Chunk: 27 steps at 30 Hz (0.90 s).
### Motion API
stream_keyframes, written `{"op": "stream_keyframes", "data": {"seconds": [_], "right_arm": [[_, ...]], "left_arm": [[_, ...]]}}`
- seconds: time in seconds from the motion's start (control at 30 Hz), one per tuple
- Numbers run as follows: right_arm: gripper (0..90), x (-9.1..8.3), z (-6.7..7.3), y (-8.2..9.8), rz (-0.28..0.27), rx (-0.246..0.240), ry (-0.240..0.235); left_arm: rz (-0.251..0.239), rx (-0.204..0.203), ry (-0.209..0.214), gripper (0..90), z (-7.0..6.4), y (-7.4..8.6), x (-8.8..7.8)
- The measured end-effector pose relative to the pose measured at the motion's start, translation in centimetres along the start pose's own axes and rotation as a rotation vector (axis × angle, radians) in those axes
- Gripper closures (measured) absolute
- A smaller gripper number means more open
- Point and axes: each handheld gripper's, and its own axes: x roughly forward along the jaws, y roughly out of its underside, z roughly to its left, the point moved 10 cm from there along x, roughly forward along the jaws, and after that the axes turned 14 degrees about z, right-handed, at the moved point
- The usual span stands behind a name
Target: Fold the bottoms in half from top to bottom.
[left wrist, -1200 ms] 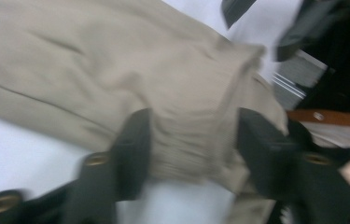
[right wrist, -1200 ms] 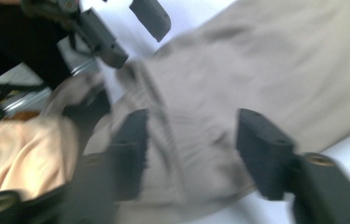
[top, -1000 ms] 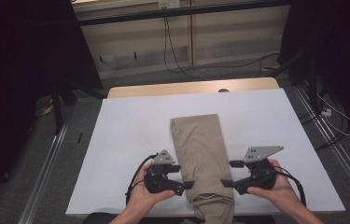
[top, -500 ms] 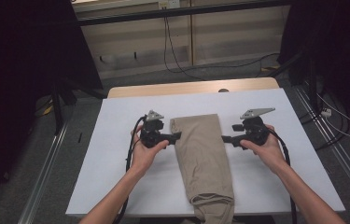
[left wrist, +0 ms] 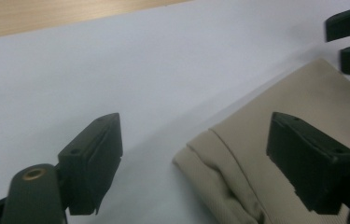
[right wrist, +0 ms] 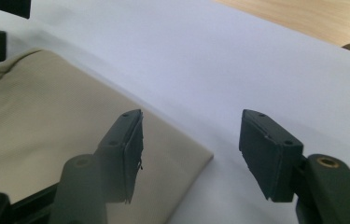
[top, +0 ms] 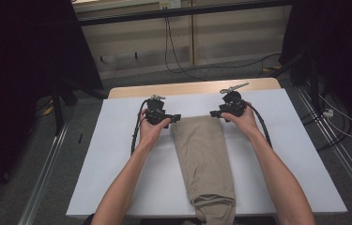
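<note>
The largest risk is judged to be at the far end of the folded beige trousers (top: 202,159), which are laid lengthwise down the middle of the white surface (top: 117,154), the far end between the two grippers and the near end reaching the near edge: if the two far corners are taken unevenly, the cloth could be dragged askew and the neat fold could be lost. A smaller risk is seen at the left gripper (left wrist: 196,163), whose fingers are held wide apart with the thick, rolled corner of the cloth between them but not pressed; only the top layer could be caught, so the layers below would stay behind. At the right gripper (right wrist: 189,154) the fingers have just been closing and are now at a middle opening, with the flat corner of the cloth under and between them, not pinched; the corner could slip out sideways if the closing is finished too high above the surface. The cloth itself is seen as smooth and finely ribbed, tapering slightly, with a seam near the left corner; whether the near end hangs over the edge cannot be told for sure from the high view.
</note>
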Motion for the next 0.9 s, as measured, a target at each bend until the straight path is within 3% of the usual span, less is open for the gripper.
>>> {"op": "stream_keyframes", "data": {"seconds": [0.1, 0.17, 0.3, 0.37, 0.47, 0.57, 0.67, 0.77, 0.83, 0.9], "right_arm": [[41.4, 1.2, 0.0, -0.1, 0.018, -0.013, 0.003], [42.4, 1.7, -0.4, 0.0, 0.027, -0.009, 0.007], [45.9, 1.7, -0.2, 0.5, 0.040, -0.051, -0.013], [54.6, 1.6, 0.4, 0.9, 0.074, -0.097, -0.023], [55.9, 1.4, 1.1, 1.2, 0.106, -0.125, -0.041], [63.5, 1.3, 1.2, 1.4, 0.123, -0.123, -0.040], [76.4, 1.1, 1.2, 1.5, 0.131, -0.112, -0.081], [78.5, 1.1, 1.3, 1.7, 0.130, -0.113, -0.102], [82.2, 1.0, 1.4, 1.7, 0.135, -0.114, -0.111], [83.9, 0.9, 1.7, 1.8, 0.143, -0.117, -0.113]], "left_arm": [[0.036, -0.044, 0.032, 13.2, 0.8, 0.7, 1.2], [0.015, -0.042, 0.073, 9.0, 0.8, 0.7, 1.3], [0.035, -0.015, 0.073, 15.9, 0.8, 0.9, 1.0], [0.037, -0.004, 0.086, 21.8, 0.7, 1.0, 0.9], [0.018, 0.012, 0.171, 38.3, -0.2, 0.9, 1.1], [0.024, 0.039, 0.117, 43.5, -0.3, 0.8, 1.3], [0.043, 0.077, 0.159, 53.4, -1.1, 1.2, 1.3], [0.041, 0.062, 0.152, 54.6, -1.0, 1.2, 1.3], [0.049, 0.094, 0.122, 59.1, -1.2, 1.2, 1.4], [0.072, 0.087, 0.166, 70.1, -1.7, 1.5, 1.4]]}}
